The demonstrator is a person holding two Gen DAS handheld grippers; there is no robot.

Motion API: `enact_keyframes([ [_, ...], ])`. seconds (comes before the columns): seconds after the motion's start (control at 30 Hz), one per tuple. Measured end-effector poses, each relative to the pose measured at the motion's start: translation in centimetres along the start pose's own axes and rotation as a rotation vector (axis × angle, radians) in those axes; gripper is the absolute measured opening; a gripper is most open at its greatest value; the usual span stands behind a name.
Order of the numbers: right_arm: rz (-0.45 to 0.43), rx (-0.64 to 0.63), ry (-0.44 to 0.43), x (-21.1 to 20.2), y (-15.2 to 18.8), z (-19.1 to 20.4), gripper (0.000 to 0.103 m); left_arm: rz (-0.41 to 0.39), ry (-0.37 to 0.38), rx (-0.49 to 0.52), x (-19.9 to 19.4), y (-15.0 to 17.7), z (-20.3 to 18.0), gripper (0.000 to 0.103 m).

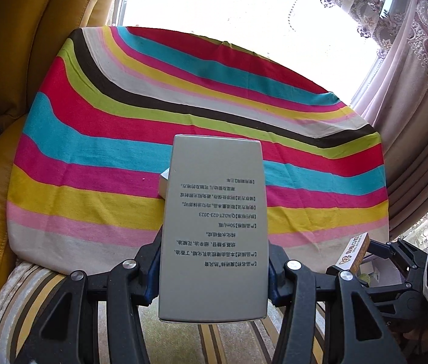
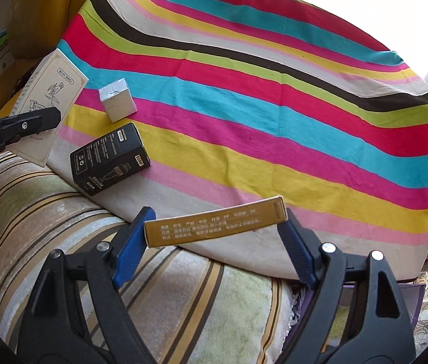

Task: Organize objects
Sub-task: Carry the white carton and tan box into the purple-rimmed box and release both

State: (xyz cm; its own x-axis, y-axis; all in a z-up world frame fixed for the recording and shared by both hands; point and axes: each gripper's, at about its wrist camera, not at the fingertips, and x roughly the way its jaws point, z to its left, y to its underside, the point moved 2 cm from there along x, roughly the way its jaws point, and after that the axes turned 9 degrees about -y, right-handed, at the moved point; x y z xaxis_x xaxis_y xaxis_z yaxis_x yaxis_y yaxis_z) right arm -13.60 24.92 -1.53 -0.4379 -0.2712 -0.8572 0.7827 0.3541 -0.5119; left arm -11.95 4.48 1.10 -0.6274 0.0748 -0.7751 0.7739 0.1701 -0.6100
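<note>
Right wrist view: right gripper clamps gold box endwise; long axis crosswise.
Left gripper: grips grey carton, probably clear of cloth.
Black box: ahead-left, nearer left gripper.

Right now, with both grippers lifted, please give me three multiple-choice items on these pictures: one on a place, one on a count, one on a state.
1. Where does the black box lie?
A. On the striped cloth's near edge
B. On the yellow chair
C. In a gripper

2. How many boxes lie loose on the cloth?
A. One
B. Two
C. Four

3. What does the right gripper hold?
A. Nothing
B. A silver cube
C. A long gold box

Answers: 1 A, it rests on the cloth's pale stripe; 2 B, the black box and small silver box; 3 C, its blue fingers press the ends.
</note>
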Motion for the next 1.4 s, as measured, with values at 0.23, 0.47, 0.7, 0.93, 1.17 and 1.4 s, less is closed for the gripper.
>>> enact_keyframes([
  [0.23,-0.026,0.07,0.058,-2.8,2.6,-1.4,0.084,0.017,0.066,0.051,-0.8,1.1,-3.3,0.053],
  [0.47,-0.061,0.139,0.083,-5.6,5.0,-3.3,0.084,0.024,0.118,0.123,-1.5,2.0,-7.3,0.053],
  [0.7,-0.092,0.206,0.103,-8.4,7.5,-5.6,0.084,0.037,0.18,0.218,-2.4,3.4,-11.7,0.053],
  [0.93,-0.126,0.295,0.149,-11.2,10.2,-9.2,0.084,0.07,0.245,0.293,-2.8,4.7,-16.0,0.053],
  [1.17,-0.159,0.402,0.222,-13.6,13.0,-13.4,0.084,0.094,0.307,0.384,-2.9,6.0,-20.7,0.053],
  [1.4,-0.173,0.478,0.283,-15.2,15.4,-16.6,0.084,0.112,0.357,0.461,-2.4,7.0,-25.1,0.053],
])
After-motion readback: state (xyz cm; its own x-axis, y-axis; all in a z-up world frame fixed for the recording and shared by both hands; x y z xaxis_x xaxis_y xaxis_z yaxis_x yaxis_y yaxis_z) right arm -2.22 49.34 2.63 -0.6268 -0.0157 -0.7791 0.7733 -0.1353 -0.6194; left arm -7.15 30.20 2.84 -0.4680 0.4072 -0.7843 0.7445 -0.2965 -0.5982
